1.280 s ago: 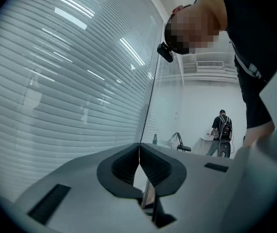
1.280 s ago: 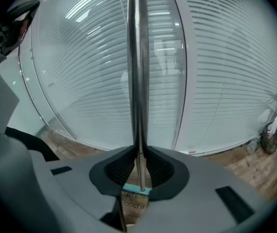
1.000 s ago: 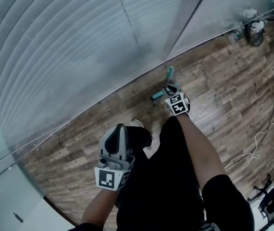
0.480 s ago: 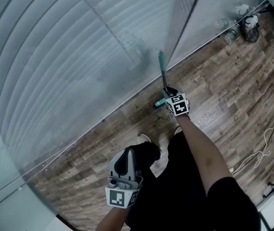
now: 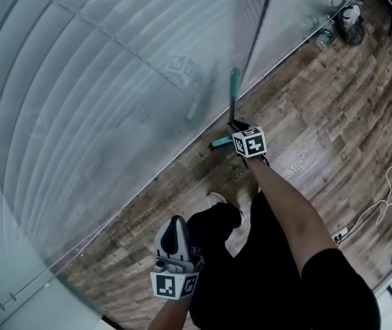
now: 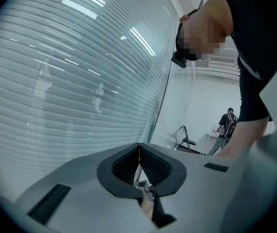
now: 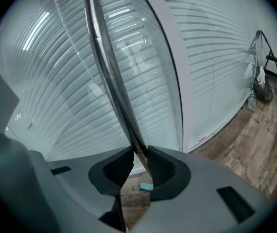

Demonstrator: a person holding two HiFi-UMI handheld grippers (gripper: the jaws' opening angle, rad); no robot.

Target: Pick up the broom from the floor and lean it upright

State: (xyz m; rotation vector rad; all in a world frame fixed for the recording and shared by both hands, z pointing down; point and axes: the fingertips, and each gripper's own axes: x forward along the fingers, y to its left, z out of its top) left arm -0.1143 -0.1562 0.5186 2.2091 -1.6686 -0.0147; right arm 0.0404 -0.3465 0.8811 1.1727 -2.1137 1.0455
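Note:
The broom [image 5: 232, 105] stands nearly upright against the glass wall, teal grip end up and teal head [image 5: 220, 141] on the floor. My right gripper [image 5: 235, 124] is on the lower shaft. In the right gripper view the metal shaft [image 7: 109, 67] runs up from between the jaws of the right gripper [image 7: 138, 152]. Those jaws have just been opening a little, and both pad tips still touch the shaft. The broom's teal head [image 7: 147, 186] shows below them. My left gripper [image 5: 175, 224] hangs shut and empty beside my leg, its pads meeting in the left gripper view [image 6: 139, 147].
A glass wall with blinds [image 5: 113, 81] and a dark post [image 5: 259, 29] stand behind the broom. Bottles and a dark bag [image 5: 351, 26] sit at the far right corner. A white cable [image 5: 387, 184] lies on the wood floor at the right. My shoe [image 5: 216, 199] is near the wall.
The broom has swung from low over the floor to nearly upright, its teal end now high against the glass. The right gripper moved with it; the left gripper dropped lower in view.

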